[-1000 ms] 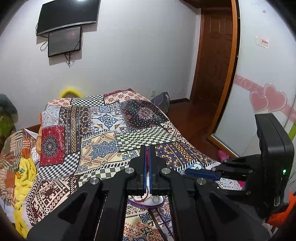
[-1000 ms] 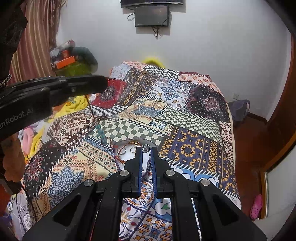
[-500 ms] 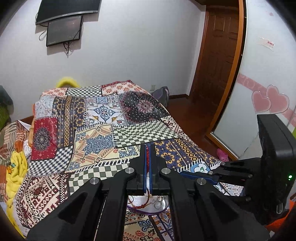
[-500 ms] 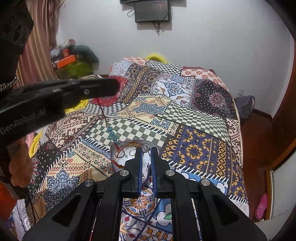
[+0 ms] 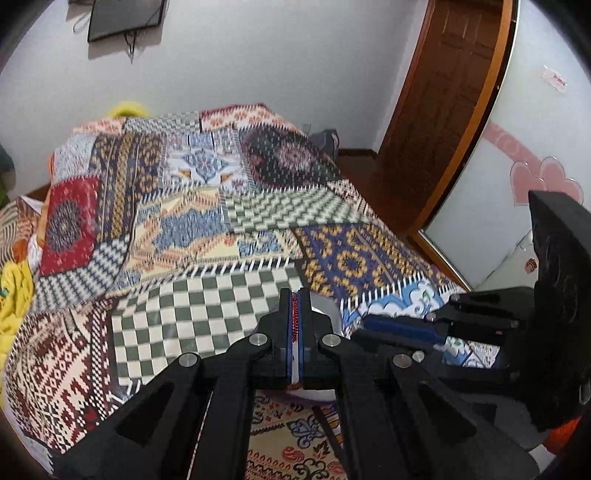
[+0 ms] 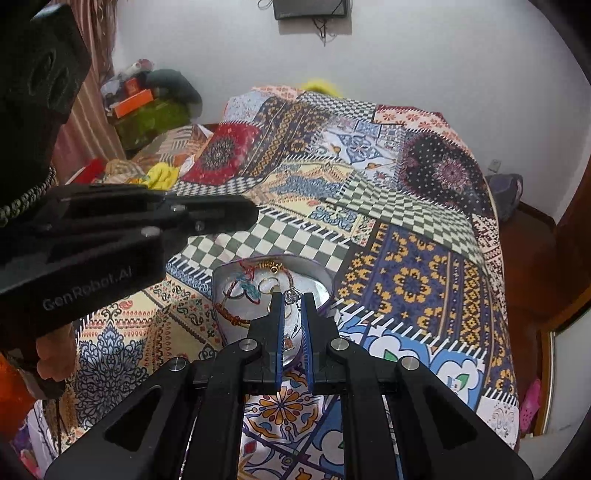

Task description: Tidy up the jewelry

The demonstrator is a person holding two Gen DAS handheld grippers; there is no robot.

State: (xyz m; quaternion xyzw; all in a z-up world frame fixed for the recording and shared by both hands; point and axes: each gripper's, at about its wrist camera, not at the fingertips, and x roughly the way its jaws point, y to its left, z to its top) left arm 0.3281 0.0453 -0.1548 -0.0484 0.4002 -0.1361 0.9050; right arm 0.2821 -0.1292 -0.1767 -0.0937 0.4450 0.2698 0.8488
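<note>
A red beaded strand [image 5: 294, 317] sat pinched between the closed fingers of the left hand-held gripper [image 5: 294, 295], running down the narrow slit between the blue pads. In the right wrist view that same strand [image 6: 246, 274] dropped from the left hand-held gripper's tip [image 6: 251, 212] into the tin [image 6: 325, 275], a shallow silver dish with a purple rim that lay on the bed [image 6: 413, 258].

Inside the tin, a coiled red-and-orange cord bracelet [image 6: 231, 315] lay against the wall nearest the left hand-held gripper, with a teal beaded piece [image 6: 251, 290] just beyond it toward the tin's middle. A pair of thin metal rings [image 6: 267, 284] rested near the middle, and a small gold-toned piece [image 6: 267, 265] lay against the far wall.

The right hand-held gripper [image 6: 291, 299] hung over the near side of the tin with its fingers a little apart, and a small silver charm [image 6: 291, 294] showed at the gap between the tips; whether the fingers touched it could not be told.

In the left wrist view the tin [image 5: 325, 306] was mostly hidden behind the left hand-held gripper, and the right hand-held gripper [image 5: 369, 326] reached in from the side of the wooden door [image 5: 436, 110]. The bed wore a patchwork cover [image 5: 184, 221], and a dark screen [image 6: 310, 7] hung on the wall beyond the bed.
</note>
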